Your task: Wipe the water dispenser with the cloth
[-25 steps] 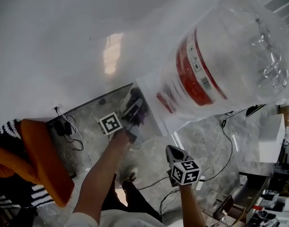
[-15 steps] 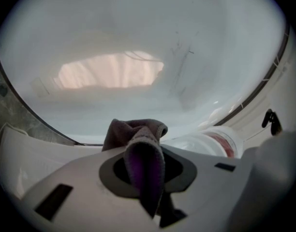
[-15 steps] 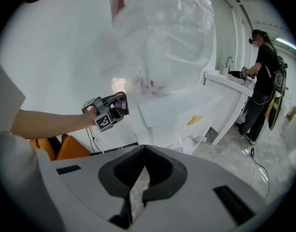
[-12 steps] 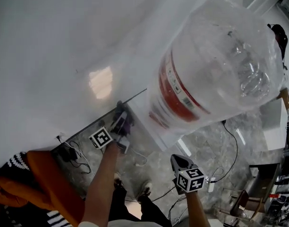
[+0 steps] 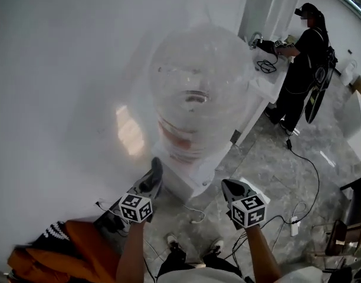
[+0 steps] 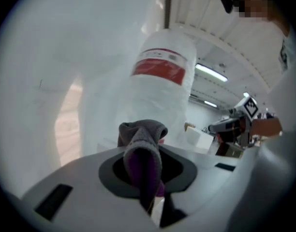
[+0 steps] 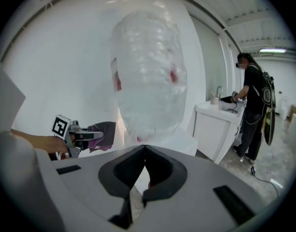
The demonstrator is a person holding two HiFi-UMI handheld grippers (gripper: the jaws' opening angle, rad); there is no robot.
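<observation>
Cloth (image 6: 140, 149) sits clamped in left gripper (image 5: 155, 168) jaws beside water dispenser (image 5: 192, 117); right gripper (image 5: 228, 185) jaws are closed.

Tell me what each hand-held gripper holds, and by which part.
Left hand-held gripper: the cloth, pinched at a bunched fold, with the rest bulging past the jaw tips. Right hand-held gripper: shut, nothing held.

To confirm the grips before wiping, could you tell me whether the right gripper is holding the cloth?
No, the right gripper has its jaws closed on nothing, while the cloth is clamped in the left gripper.
</observation>
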